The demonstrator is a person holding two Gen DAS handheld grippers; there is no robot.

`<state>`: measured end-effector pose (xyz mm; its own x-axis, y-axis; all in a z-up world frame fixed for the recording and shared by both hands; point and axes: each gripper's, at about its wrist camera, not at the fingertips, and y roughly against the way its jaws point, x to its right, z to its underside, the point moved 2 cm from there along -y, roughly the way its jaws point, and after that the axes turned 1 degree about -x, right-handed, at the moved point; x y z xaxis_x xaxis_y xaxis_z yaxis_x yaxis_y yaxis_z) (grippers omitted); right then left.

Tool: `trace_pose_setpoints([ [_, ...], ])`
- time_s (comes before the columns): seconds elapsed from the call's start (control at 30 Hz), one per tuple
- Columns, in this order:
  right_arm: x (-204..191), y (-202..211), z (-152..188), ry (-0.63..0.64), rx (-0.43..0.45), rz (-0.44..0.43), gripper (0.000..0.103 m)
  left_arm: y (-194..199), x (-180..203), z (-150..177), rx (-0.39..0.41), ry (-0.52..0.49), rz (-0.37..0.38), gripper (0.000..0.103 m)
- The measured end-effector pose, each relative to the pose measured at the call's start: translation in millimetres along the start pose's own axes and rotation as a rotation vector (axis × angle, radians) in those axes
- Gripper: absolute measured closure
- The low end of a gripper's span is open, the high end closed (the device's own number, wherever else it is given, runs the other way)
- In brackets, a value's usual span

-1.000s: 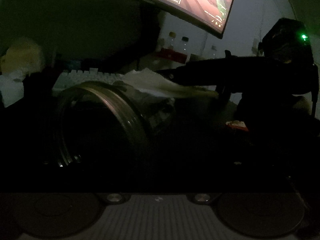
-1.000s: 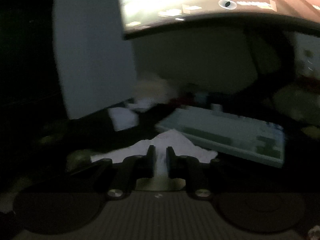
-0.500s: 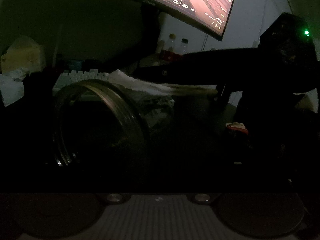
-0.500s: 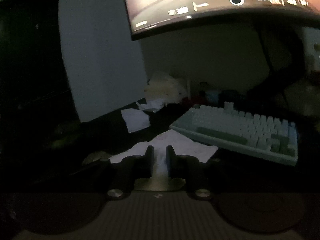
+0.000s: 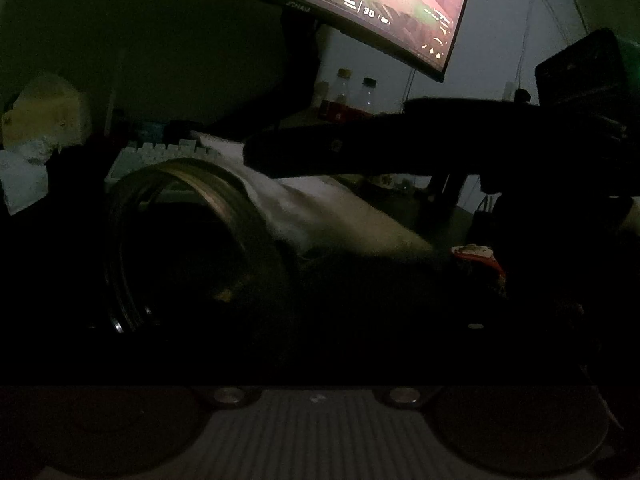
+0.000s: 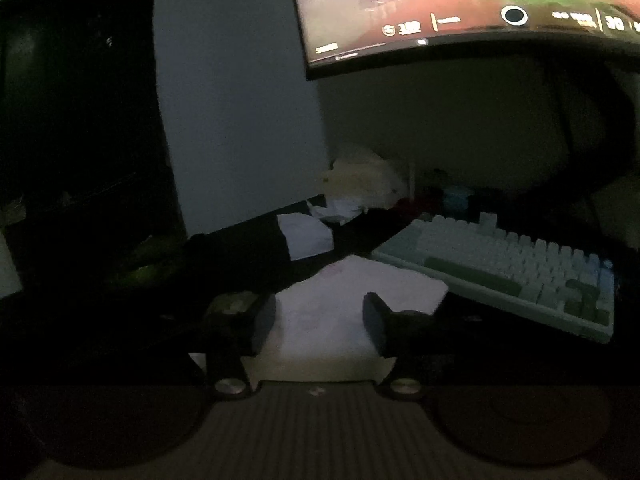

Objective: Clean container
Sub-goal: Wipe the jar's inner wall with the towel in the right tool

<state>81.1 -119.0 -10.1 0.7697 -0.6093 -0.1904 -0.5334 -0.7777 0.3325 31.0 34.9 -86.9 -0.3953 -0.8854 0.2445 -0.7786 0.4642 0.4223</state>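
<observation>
Basically one jar (image 5: pixel 188 240), one tissue (image 6: pixel 344 304), one keyboard (image 6: pixel 512 268), one monitor (image 6: pixel 460 8), two bottles (image 5: pixel 354 94). Only the left view showed the jar, on its side just ahead of the left gripper, whose grip I couldn't tell. Right gripper (image 6: pixel 320 320) had just been opening: pinched tissue earlier, now lay loose between parted jaws.

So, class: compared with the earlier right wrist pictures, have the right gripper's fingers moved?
Yes. The right gripper has just been opening: its fingers now stand apart over the white tissue, no longer pinching it.
</observation>
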Motion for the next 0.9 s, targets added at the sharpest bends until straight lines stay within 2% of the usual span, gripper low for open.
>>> trace_pose_setpoints([
  [0.17,3.7,-4.5,-0.8,-0.014,0.007,-0.006,0.052,1.5,-0.8,0.5,0.001,-0.001,0.001,0.000],
  [0.23,3.6,-4.3,-0.4,-0.014,0.013,-0.003,0.066,1.6,0.7,0.8,0.003,0.000,-0.002,0.000],
  [0.3,3.5,-3.5,-0.1,0.000,0.017,0.002,0.093,-1.2,14.3,1.7,0.010,0.013,-0.028,0.000],
  [0.37,5.4,-3.5,0.3,0.016,0.017,0.033,0.093,-0.8,13.9,2.0,0.012,0.011,-0.029,0.000],
  [0.5,17.3,-3.8,-0.2,-0.039,0.011,0.087,0.093,-0.5,14.9,2.4,0.013,0.009,-0.033,0.000],
  [0.57,12.1,-2.1,-0.1,-0.042,0.010,0.058,0.093,-0.7,15.4,2.2,0.012,0.008,-0.036,0.000],
  [0.67,-2.7,-0.4,-0.2,-0.009,0.009,-0.040,0.093,-1.8,15.7,1.3,0.010,0.008,-0.037,0.000],
  [0.73,-5.0,-1.1,-1.5,0.004,0.003,-0.059,0.093,-1.9,15.1,1.1,0.011,0.010,-0.034,0.000],
  [0.9,20.3,-5.6,-4.4,-0.071,-0.001,0.061,0.093,-1.6,15.0,0.4,0.012,0.010,-0.036,0.000],
])
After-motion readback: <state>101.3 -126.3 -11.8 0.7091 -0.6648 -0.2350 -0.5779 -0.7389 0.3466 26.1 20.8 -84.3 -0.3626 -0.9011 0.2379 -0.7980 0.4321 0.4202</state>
